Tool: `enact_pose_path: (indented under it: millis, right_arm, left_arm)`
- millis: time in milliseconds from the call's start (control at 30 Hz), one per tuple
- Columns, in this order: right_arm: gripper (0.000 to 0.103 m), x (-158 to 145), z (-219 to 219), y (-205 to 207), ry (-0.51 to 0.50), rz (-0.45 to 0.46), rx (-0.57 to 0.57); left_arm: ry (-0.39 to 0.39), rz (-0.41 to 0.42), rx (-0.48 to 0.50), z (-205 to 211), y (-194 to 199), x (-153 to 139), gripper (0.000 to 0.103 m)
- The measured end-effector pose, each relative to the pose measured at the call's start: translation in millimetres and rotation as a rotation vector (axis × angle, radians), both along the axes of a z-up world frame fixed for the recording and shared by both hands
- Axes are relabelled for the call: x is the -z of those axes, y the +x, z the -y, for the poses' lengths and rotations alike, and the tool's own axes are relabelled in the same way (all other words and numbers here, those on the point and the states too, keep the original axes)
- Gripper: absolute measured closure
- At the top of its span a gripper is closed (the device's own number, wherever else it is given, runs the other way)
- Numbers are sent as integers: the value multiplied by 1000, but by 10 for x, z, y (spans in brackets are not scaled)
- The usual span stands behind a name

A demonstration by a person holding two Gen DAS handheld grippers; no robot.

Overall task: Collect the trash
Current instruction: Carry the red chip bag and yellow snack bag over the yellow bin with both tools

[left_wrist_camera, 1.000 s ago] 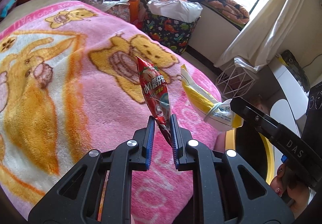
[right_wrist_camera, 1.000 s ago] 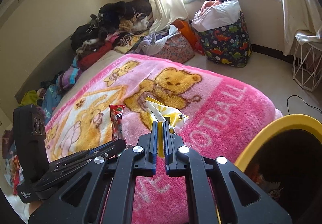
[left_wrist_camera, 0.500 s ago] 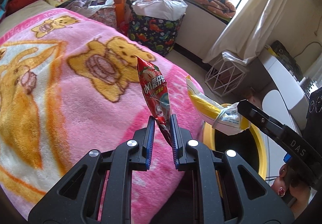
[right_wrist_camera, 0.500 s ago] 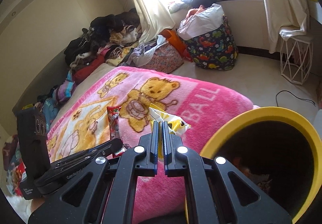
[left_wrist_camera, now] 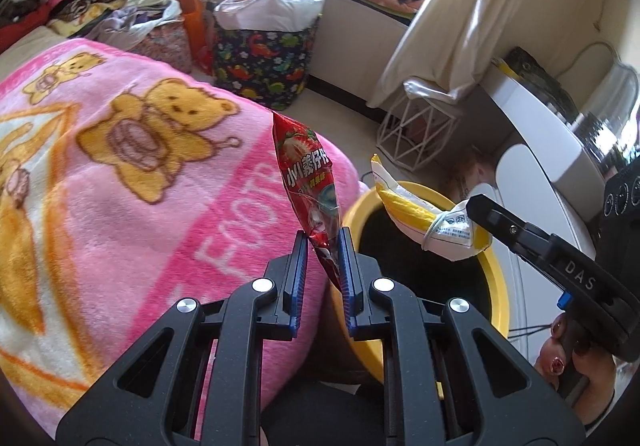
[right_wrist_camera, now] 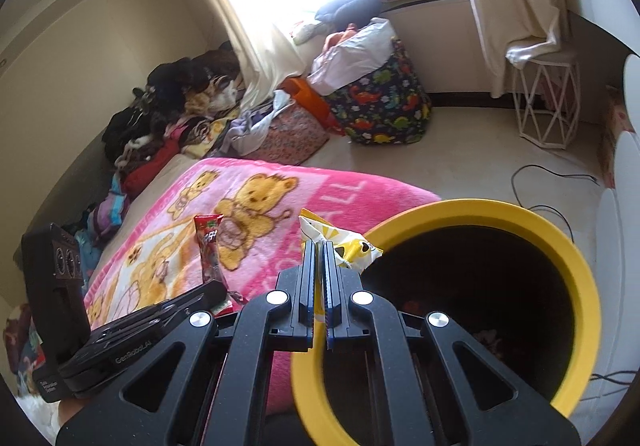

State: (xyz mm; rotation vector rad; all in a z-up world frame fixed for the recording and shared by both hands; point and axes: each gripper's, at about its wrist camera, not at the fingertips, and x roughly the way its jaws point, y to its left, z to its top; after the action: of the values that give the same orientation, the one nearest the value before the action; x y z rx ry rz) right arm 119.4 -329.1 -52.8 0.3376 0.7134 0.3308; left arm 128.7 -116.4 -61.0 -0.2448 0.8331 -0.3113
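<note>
Pinching the lower end of a red snack wrapper (left_wrist_camera: pixel 308 181), the left tool (left_wrist_camera: pixel 323 242) had its blue pads pressed against the foil, and the wrapper stood up from them, tilted a little, above the edge of the bed. In the right wrist view the same wrapper (right_wrist_camera: pixel 210 250) rose beside the black body of the left tool. The right tool (right_wrist_camera: pixel 319 252) was clamped tight on a yellow and white snack bag (right_wrist_camera: pixel 348 246), its pads nearly meeting with only the thin edge of the bag between them. Seen from the left wrist, that bag (left_wrist_camera: pixel 424 219) hung out from the right tool over the mouth of a yellow-rimmed bin (right_wrist_camera: pixel 480 205), whose inside was dark, with a few scraps dimly visible at the bottom. The bin stood on the floor just beside the bed. A pink blanket (left_wrist_camera: pixel 120 173) with bear pictures covered the bed. Part of a hand (left_wrist_camera: pixel 576 358) gripped the right tool's handle at the lower right of the left wrist view. Farther off stood a dinosaur-print bag (right_wrist_camera: pixel 380 105) stuffed with white plastic, a white wire stool (right_wrist_camera: pixel 548 105) under a curtain, and a heap of clothes (right_wrist_camera: pixel 168 113) along the wall.
</note>
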Motion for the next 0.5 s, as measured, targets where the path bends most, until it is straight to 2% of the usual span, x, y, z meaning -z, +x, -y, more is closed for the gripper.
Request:
enact_pose_path:
  millis: [500]
  right_arm:
    - [99, 96, 545, -183, -3, -18, 128]
  left_arm:
    - [36, 6, 138, 530, -65, 10, 92]
